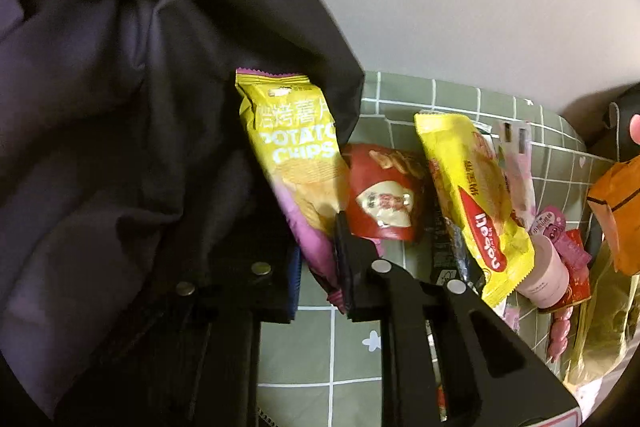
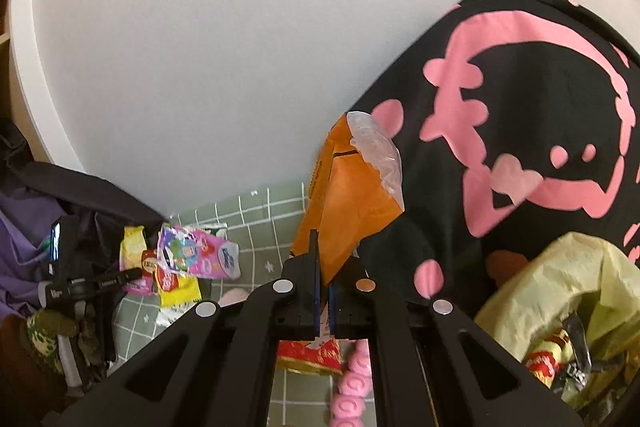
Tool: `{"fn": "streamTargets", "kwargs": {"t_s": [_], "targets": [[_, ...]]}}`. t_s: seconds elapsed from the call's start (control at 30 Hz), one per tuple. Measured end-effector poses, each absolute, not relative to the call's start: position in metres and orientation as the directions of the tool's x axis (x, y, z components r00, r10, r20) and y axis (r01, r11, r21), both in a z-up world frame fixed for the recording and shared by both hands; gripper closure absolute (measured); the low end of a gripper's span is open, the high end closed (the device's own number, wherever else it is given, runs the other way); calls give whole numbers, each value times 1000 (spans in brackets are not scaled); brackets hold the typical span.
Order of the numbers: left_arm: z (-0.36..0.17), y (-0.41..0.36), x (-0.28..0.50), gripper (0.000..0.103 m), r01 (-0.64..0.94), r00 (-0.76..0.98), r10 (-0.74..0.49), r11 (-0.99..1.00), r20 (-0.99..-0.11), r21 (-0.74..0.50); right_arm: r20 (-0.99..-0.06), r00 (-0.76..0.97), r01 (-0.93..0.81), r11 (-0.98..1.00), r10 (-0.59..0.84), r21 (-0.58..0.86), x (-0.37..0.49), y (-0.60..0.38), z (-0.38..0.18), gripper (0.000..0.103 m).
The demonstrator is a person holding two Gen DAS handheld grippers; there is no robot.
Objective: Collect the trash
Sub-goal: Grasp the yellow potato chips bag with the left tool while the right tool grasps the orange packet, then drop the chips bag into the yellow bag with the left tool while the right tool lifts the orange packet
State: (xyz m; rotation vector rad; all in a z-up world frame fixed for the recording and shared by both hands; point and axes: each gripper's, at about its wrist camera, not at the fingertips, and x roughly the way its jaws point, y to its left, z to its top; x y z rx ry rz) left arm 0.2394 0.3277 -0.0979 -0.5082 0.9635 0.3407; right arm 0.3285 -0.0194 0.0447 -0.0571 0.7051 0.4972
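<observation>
Two views, left wrist first. I am pinching the yellow-and-purple potato chips packet (image 1: 294, 163) by its lower end with my left gripper (image 1: 340, 263), jaws narrow on the foil, so it is hanging upright against the dark fabric (image 1: 120, 107) at the left edge of the green checked tablecloth (image 1: 352, 347). More litter is lying towards the cloth's far edge: a red snack pouch (image 1: 384, 195) and a yellow biscuit wrapper (image 1: 472, 203).

From the right wrist, I am clamping the orange torn snack bag (image 2: 352, 195) in my right gripper (image 2: 325, 287), jaws tight on its bottom corner, lifted clear of the cloth, probably bound for the pale yellow plastic rubbish bag (image 2: 560, 279) gaping at the right edge.
</observation>
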Motion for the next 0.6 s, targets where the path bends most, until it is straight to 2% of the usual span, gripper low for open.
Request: {"fn": "streamTargets", "kwargs": {"t_s": [0.17,0.4,0.6], "targets": [[-63,322,230,93,-464,589,54,840,-806,-282,-626,651,-460,879,430,127,319,-28,47,98],[18,286,227,94,-353,699,96,908,-708,-226,-576,690,-470,876,438,103,308,-40,70,98],[81,240,236,95,-187,803,24,959,-595,-215,-505,757,-444,893,415,69,297,-62,108,98]]}}
